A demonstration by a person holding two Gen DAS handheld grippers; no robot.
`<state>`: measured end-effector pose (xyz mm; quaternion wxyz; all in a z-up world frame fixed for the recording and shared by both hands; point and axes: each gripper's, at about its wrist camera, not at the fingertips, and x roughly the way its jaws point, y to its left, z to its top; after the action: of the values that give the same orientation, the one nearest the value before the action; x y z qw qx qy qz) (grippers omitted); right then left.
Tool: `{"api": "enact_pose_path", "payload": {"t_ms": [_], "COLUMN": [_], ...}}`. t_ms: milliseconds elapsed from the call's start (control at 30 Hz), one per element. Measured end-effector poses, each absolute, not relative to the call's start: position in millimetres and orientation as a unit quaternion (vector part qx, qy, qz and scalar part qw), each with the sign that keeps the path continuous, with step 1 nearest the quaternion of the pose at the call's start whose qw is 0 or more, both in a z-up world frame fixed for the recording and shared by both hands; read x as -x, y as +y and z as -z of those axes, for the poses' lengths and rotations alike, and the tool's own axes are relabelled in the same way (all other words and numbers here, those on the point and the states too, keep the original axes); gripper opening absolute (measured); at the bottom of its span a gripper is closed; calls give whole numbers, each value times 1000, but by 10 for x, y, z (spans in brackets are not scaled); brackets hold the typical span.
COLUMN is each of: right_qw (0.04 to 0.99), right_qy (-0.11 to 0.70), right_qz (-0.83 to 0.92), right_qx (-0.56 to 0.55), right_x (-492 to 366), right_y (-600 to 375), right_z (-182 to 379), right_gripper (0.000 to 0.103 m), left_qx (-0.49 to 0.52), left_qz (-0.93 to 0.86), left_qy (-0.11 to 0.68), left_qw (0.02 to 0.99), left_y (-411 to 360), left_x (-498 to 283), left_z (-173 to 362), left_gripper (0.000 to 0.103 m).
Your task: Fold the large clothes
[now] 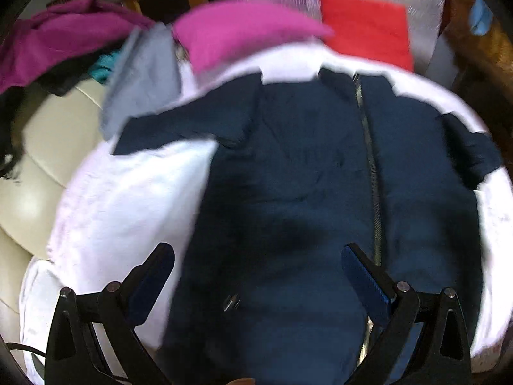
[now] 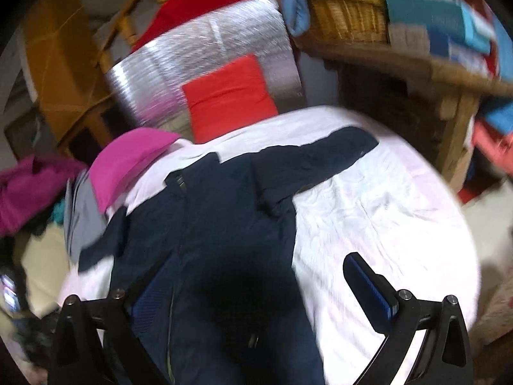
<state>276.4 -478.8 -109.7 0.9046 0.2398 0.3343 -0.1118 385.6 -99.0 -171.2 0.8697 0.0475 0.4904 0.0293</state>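
Observation:
A dark navy zip jacket (image 1: 288, 166) lies spread flat, front up, on a white sheet (image 1: 128, 199), with both sleeves stretched out sideways. Its zipper (image 1: 372, 166) runs down the middle. My left gripper (image 1: 256, 256) is open and empty, hovering above the jacket's lower body. In the right wrist view the same jacket (image 2: 218, 211) lies on the sheet (image 2: 378, 211), one sleeve (image 2: 320, 154) reaching right. My right gripper (image 2: 253, 276) is open and empty above the jacket's hem area.
A folded pink garment (image 2: 128, 160), a grey garment (image 2: 83, 221) and a folded red one (image 2: 227, 96) on a silver mat lie beyond the jacket. A magenta clothes pile (image 1: 57, 41) sits at left. A wicker basket (image 2: 346, 16) stands on a wooden table at right.

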Motion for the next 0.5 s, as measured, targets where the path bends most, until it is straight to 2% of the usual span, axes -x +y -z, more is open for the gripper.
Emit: {"api": "enact_pose_path", "payload": {"t_ms": [133,300,500], "right_qw": [885,831,779], "right_qy": [336,303,283], "right_qz": [100,92,122], "right_qx": [-306,-458,-546], "right_x": [-3401,-3997,-4470], "right_y": [-5516,-6359,-6926], "right_z": [1456,2053,2680], "right_gripper": [103,102,81], "left_qx": [-42,-51,-81], "left_qz": [-47,-35,-27], "left_qy": [505,515,496], "left_qw": [861,855,864], "left_y": [-1141,-1308,-1397], "left_x": [-4273,-4519,-4483], "left_z": [2141,2454,2603], "left_gripper": [103,103,103]}}
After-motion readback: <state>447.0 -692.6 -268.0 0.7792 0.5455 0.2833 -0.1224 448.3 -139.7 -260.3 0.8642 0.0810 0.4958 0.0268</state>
